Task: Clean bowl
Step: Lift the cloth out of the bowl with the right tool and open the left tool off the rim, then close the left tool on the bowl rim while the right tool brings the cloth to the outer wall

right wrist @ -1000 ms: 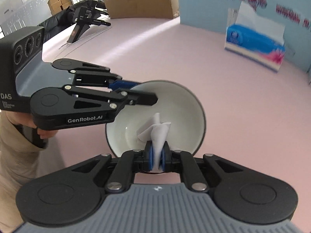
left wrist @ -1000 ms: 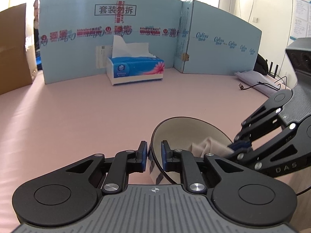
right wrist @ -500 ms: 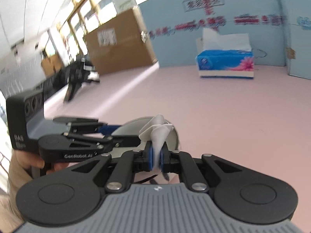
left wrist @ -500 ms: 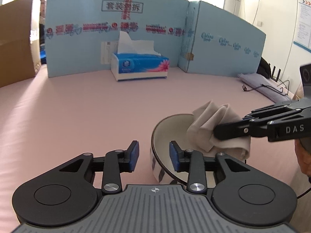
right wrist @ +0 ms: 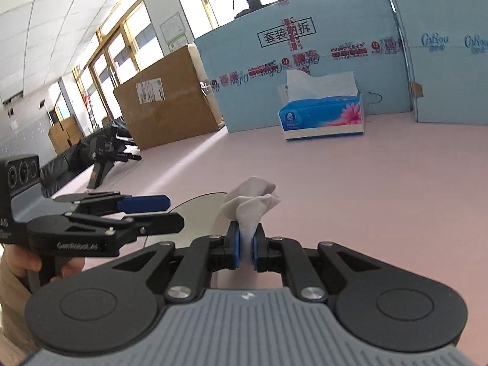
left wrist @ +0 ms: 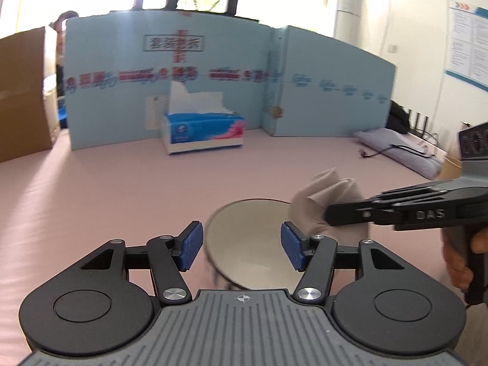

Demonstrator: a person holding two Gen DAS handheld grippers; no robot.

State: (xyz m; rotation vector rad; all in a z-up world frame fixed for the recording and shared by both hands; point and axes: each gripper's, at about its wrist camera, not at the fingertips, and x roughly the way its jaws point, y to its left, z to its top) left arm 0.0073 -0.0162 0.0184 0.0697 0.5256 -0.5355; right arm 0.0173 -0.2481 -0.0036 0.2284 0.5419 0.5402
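Note:
A white bowl (left wrist: 253, 238) stands on the pink table just ahead of my left gripper (left wrist: 241, 245), which is open, its blue pads apart on either side of the bowl's near rim. My right gripper (right wrist: 246, 245) is shut on a crumpled white tissue (right wrist: 251, 202) and holds it above the table beside the bowl. In the left wrist view the tissue (left wrist: 323, 204) hangs at the bowl's right rim from the right gripper's fingers (left wrist: 360, 212). In the right wrist view the bowl (right wrist: 198, 216) is mostly hidden behind the left gripper (right wrist: 146, 210).
A blue tissue box (left wrist: 202, 131) stands at the back before a light-blue cardboard screen (left wrist: 320, 97). A brown carton (right wrist: 164, 113) is at the back left. A grey pouch with a cable (left wrist: 396, 152) lies far right.
My left gripper let go of the bowl's rim and opened wide. My right gripper lifted the tissue out of the bowl and drew back to the right.

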